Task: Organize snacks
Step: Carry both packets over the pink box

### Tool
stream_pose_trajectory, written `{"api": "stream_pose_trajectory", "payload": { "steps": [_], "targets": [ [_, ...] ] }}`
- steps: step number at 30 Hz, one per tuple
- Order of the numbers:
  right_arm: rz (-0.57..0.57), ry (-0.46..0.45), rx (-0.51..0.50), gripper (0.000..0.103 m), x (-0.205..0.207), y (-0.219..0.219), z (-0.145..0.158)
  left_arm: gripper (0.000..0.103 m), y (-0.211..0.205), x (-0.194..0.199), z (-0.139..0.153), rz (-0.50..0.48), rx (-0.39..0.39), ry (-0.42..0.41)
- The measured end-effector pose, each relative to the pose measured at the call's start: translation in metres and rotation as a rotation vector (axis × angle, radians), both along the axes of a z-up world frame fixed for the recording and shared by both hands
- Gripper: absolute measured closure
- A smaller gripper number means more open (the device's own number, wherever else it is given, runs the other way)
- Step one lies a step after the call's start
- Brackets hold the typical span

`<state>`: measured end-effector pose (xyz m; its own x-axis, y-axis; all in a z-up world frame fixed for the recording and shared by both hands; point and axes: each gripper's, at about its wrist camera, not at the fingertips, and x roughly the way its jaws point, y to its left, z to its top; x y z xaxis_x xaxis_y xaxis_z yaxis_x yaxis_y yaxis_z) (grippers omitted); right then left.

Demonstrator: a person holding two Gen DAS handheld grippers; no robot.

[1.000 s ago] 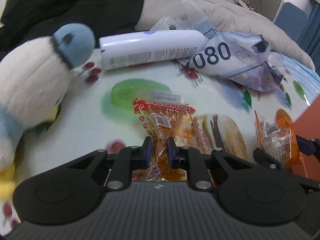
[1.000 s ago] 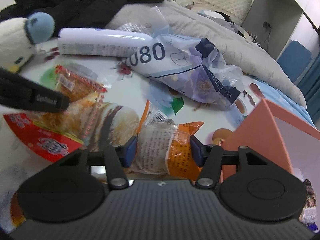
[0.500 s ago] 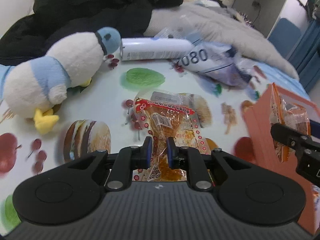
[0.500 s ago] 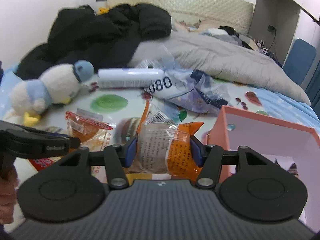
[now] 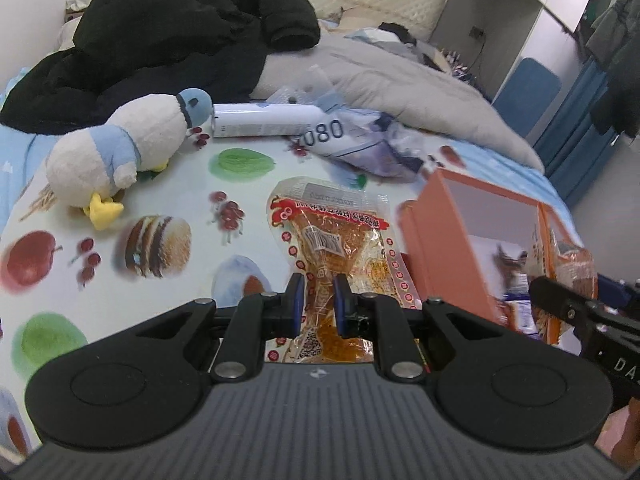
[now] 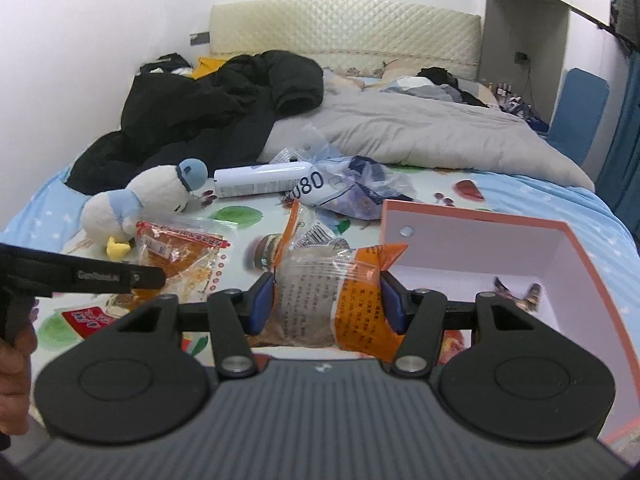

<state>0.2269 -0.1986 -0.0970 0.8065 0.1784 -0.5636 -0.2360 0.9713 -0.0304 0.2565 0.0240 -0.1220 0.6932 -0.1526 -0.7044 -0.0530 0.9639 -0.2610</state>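
- Orange box (image 6: 472, 216) now sits just ahead and right of the right gripper (image 6: 326, 300), whose jaws are half apart, clamped on the orange snack packet (image 6: 332, 300).
- Left gripper (image 5: 318, 300), nearly closed, pinches the red-printed snack packet (image 5: 336, 240).
- Both packets were lifted off the printed sheet (image 5: 160, 184) and carried toward the box since a second ago; I judge dropping in comes next.

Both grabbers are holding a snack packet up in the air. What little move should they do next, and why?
Probably carry the right gripper a little further over the orange box and let go. It is shut on the orange snack pack, lifted clear beside the box's open top, where snacks already lie. The left gripper, shut on the red-edged snack packet, is farther from the box and could follow.
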Motion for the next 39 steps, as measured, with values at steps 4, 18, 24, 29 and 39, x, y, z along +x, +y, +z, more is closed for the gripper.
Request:
{"api": "stream_pose_trajectory", "payload": {
  "steps": [4,18,24,29,39],
  "targets": [
    [-0.014,-0.001,0.014,0.045,-0.025,-0.02,0.009,0.085,-0.015,-0.027,0.012,-0.014,-0.013,-0.014],
    [-0.093,0.025,0.076,0.045,-0.096,-0.08,0.014,0.085,-0.06,-0.106,0.05,-0.08,-0.057,-0.078],
    [-0.118,0.025,0.107,0.045,-0.118,-0.097,0.02,0.085,-0.081,-0.121,0.071,-0.136,-0.055,-0.114],
    [-0.138,0.023,0.118,0.044,-0.13,-0.112,0.023,0.085,-0.101,-0.121,0.083,-0.175,-0.067,-0.136],
    [-0.176,0.005,0.102,0.044,-0.117,-0.144,0.029,0.085,-0.149,-0.082,0.085,-0.231,-0.069,-0.134]
  ]
}}
